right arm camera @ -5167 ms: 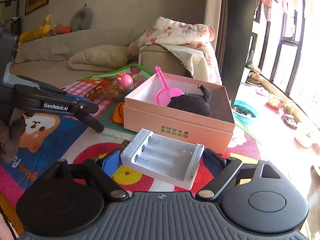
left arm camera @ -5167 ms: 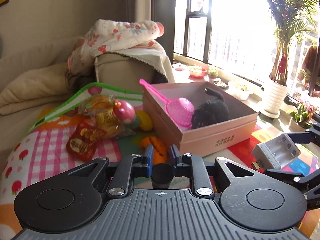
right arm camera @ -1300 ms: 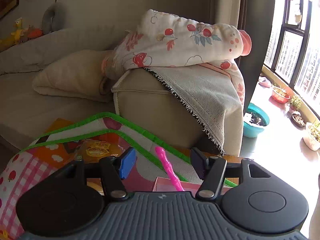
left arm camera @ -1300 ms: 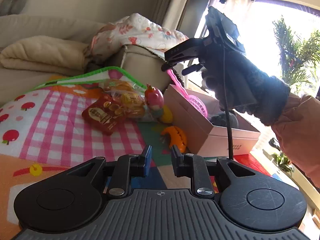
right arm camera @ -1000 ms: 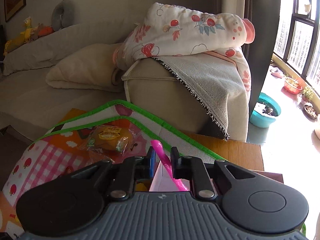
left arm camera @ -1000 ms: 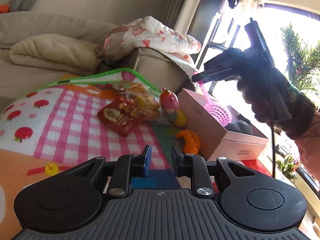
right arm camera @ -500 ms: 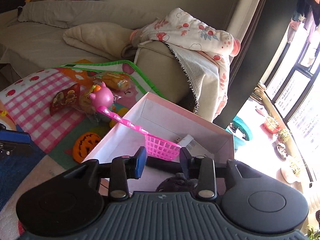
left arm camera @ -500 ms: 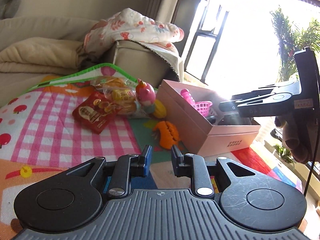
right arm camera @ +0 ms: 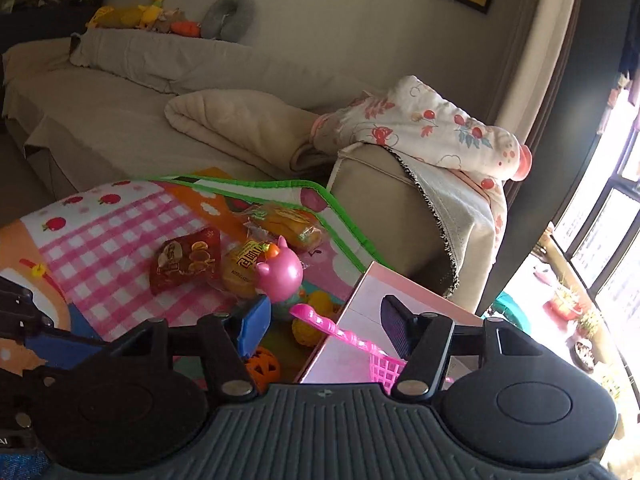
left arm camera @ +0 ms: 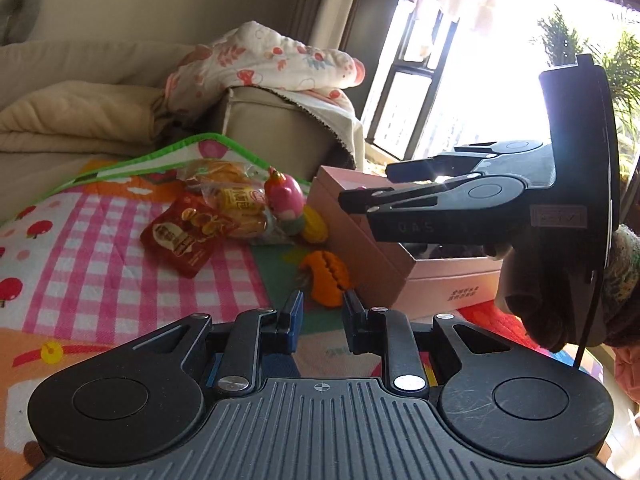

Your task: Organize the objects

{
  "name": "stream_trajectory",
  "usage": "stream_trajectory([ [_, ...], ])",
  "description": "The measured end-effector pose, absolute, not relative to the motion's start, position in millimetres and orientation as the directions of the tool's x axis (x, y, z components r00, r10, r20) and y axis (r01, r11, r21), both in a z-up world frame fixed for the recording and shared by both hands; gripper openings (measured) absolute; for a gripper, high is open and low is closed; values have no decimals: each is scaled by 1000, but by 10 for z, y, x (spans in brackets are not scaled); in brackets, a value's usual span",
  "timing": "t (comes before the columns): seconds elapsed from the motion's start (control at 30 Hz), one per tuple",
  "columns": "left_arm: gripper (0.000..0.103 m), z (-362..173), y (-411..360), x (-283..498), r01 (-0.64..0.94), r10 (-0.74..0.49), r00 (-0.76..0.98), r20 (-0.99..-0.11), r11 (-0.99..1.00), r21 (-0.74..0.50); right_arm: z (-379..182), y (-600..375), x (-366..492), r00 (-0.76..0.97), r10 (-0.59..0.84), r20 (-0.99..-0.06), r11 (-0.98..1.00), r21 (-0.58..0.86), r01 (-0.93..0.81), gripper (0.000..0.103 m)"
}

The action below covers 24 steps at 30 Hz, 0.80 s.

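Two grippers are seen above a patterned play mat (left arm camera: 120,248). At the left, a red snack packet (right arm camera: 186,266) and wrapped buns (right arm camera: 290,226) are laid on the mat, with a pink pig toy (right arm camera: 280,274) just beside them. The left gripper (left arm camera: 320,314) is held low with fingers slightly parted, gripping nothing, near an orange pumpkin toy (left arm camera: 326,278). Further right, the right gripper (right arm camera: 324,324) is spread wide over the rim of a pink box (right arm camera: 400,300), with the pink scoop (right arm camera: 348,340) propped on that rim between its fingers.

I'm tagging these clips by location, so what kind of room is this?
Most likely a home living room: a beige sofa with a folded blanket, a patterned play mat strewn with toys and snacks, and a tall window.
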<state>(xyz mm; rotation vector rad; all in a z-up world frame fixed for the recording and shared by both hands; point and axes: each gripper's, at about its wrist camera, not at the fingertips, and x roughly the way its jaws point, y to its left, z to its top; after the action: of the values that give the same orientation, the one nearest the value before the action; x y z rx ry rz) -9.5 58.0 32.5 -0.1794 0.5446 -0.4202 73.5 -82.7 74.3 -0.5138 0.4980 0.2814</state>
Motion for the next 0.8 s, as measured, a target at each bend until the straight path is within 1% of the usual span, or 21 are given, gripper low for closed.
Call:
stream_trajectory([
  [0.03, 24, 320, 601, -93, 332, -429, 775, -464, 901, -279, 714, -789, 777, 842, 106, -528, 831, -418, -367, 23],
  [0.1, 24, 311, 643, -96, 323, -425, 778, -463, 902, -285, 743, -838, 861, 858, 66, -509, 852, -419, -314, 22],
  [0.2, 24, 292, 680, -108, 319, -424, 778, -463, 902, -291, 892, -1064, 964, 875, 4, -484, 890, -397, -224, 18],
  [0.3, 24, 269, 689, -90, 312, -424, 777, -466, 902, -300, 1035, -1348, 1045, 893, -80, -442, 899, -419, -127, 13],
  [0.37, 24, 259, 678, -83, 314, -429, 775, -464, 899, -306, 1072, -1494, 1106, 882, -95, -461, 910, -400, -112, 13],
  [0.43, 24, 254, 653, -81, 319, -434, 771, -466, 897, -307, 1088, -1655, 1144, 847, -25, -531, 937, -309, -166, 15],
  [0.5, 24, 256, 631, -90, 326, -437, 767, -470, 896, -300, 1112, -1798, 1109, 816, 58, -576, 961, -189, -202, 22],
  [0.53, 24, 259, 624, -95, 329, -436, 766, -473, 897, -294, 1130, -1858, 1067, 815, 77, -574, 967, -155, -200, 30],
  [0.57, 24, 262, 619, -95, 330, -432, 764, -479, 900, -285, 1156, -1930, 994, 824, 90, -559, 974, -124, -191, 45],
  [0.6, 24, 263, 616, -89, 329, -427, 762, -487, 903, -277, 1175, -1985, 931, 836, 90, -542, 978, -112, -178, 54],
  [0.63, 24, 260, 610, -79, 326, -420, 760, -497, 907, -267, 1194, -2054, 838, 852, 83, -518, 982, -104, -159, 68],
  [0.67, 24, 256, 604, -67, 322, -412, 758, -505, 910, -260, 1206, -2113, 745, 862, 75, -501, 984, -102, -145, 74],
  [0.8, 24, 243, 540, -18, 317, -399, 751, -526, 917, -244, 1143, -2246, 427, 878, 35, -477, 984, -137, -113, 83],
])
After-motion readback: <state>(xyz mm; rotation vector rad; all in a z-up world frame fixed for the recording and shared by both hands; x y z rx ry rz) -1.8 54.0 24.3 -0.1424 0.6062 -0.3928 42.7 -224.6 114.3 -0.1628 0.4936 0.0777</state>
